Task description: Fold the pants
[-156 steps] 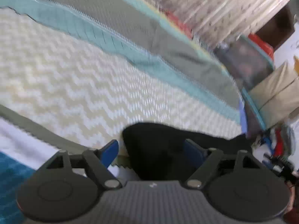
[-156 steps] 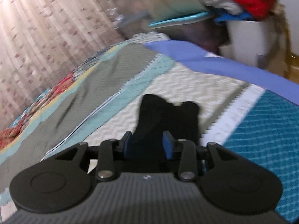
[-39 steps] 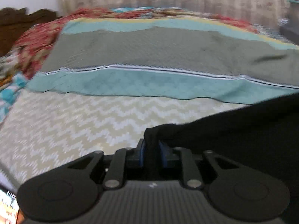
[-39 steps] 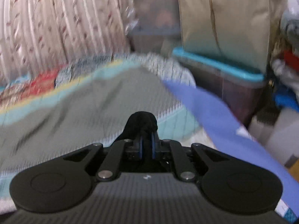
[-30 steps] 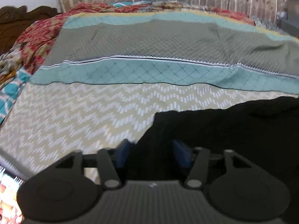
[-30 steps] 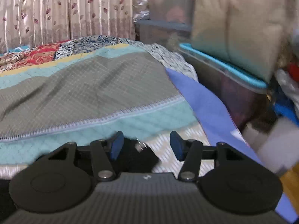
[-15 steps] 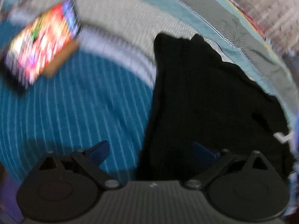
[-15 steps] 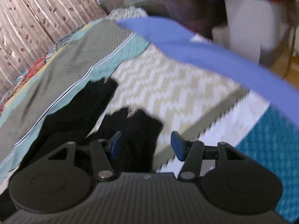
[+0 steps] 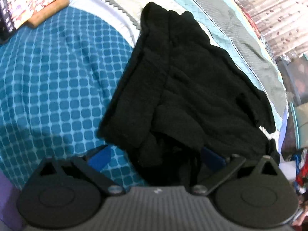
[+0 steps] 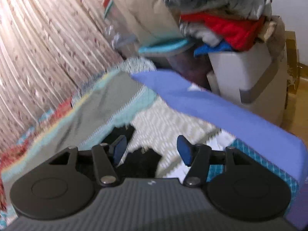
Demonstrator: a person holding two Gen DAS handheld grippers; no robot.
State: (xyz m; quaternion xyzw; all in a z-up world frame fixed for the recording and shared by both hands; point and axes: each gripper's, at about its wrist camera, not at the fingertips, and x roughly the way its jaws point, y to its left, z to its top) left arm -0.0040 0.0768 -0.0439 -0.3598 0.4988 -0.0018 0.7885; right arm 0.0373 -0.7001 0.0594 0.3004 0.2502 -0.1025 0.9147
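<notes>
- At far left in our left wrist view, a phone with a bright, busy lit screen (image 9: 36, 2) lies on a brown slab at the top corner of the bed.
- Beside it we see the teal bedspread with its grid of rounded squares (image 9: 53, 80), which gives way to a white sawtooth border and a cream chevron band farther up.
- Across the middle, the black fleecy pants (image 9: 192, 80) lie bunched in a loose, doubled-over heap on the bedspread, running from the cream band down to the gripper; several folds and ridges overlap, and we cannot tell which part is leg or waist.
- Our left gripper (image 9: 156, 156) hovers low over the near end of the heap with its blue-padded jaws spread wide: the left pad sits over teal cloth, and the right pad is partly hidden by black fabric. Nothing is pinched.
- At right, a grey and pale aqua quilted band meets a floral pleated curtain (image 9: 279, 5).
- In our blurred right wrist view, our right gripper (image 10: 152, 150) also holds its jaws wide apart, above a corner of the pants (image 10: 142, 163) and the chevron band, gripping nothing.
- Past the bed's periwinkle blue sheet edge (image 10: 211, 104), a white bin (image 10: 244, 77) stands heaped with red, grey and blue laundry.
</notes>
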